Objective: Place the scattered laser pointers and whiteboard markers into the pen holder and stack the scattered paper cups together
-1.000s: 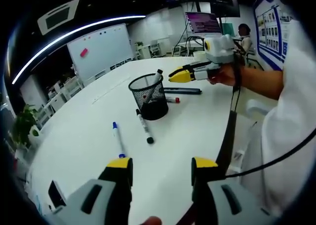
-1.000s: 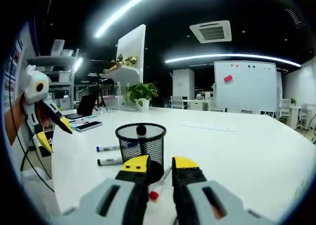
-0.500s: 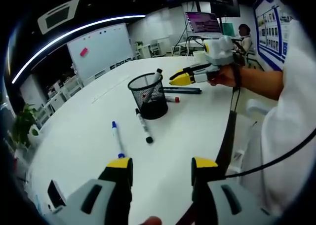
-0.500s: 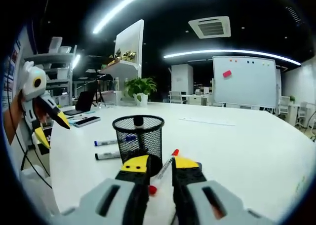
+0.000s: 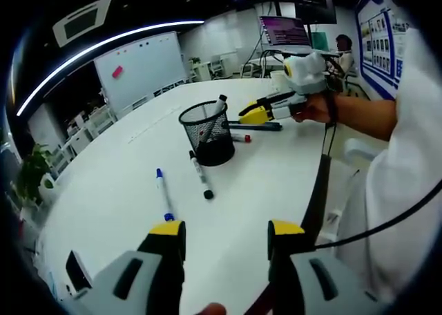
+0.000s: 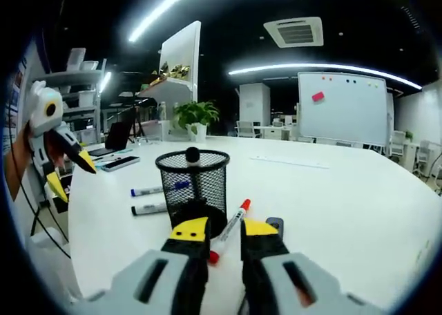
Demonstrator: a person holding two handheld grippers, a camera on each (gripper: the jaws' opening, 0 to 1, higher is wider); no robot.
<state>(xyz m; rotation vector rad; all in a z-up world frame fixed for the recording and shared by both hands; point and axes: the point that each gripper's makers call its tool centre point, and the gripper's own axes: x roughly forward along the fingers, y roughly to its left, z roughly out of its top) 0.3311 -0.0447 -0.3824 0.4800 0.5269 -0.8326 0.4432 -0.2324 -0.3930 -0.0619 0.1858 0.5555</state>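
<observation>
1. The right gripper (image 6: 219,233) had risen with the red-capped marker (image 6: 228,229) clamped in its jaws, just beside the mesh pen holder (image 6: 192,186).
2. The left gripper (image 5: 226,233) stayed wide, holding nothing, over the desk (image 5: 117,191).
</observation>
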